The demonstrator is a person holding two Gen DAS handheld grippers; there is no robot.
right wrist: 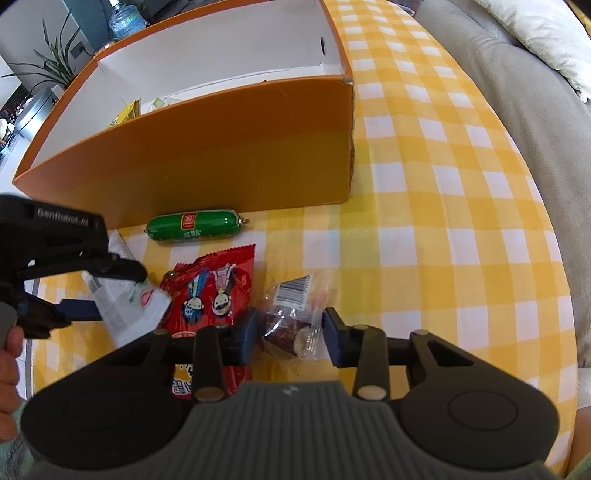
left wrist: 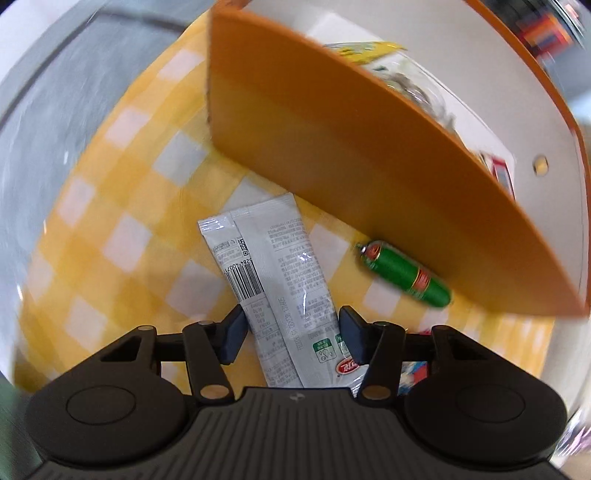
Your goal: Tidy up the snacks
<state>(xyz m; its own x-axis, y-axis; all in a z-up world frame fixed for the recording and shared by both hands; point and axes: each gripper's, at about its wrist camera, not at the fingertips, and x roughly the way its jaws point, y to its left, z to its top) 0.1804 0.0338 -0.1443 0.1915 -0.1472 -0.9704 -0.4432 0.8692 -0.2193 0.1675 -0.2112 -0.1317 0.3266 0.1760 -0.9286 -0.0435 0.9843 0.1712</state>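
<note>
White sachet (left wrist: pixel 280 280) between left tongs (left wrist: pixel 291 332); clear packet (right wrist: pixel 291 321) between right tongs (right wrist: pixel 290 338).

Yellow-and-white checked cloth, with room clutter behind

The checked tablecloth (right wrist: pixel 424 206) covers the desk. Beside it on the right lies a grey sofa (right wrist: pixel 524 110) bearing a pale cushion (right wrist: pixel 546 33). Far left, in the background, a leafy houseplant (right wrist: pixel 55 62) stands near a blue water bottle (right wrist: pixel 125 20) and a grey bin (right wrist: pixel 33 110).

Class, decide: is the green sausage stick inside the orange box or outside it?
Outside. The green sausage stick lies on the checked cloth at the foot of the orange box, against its outer wall.
</note>
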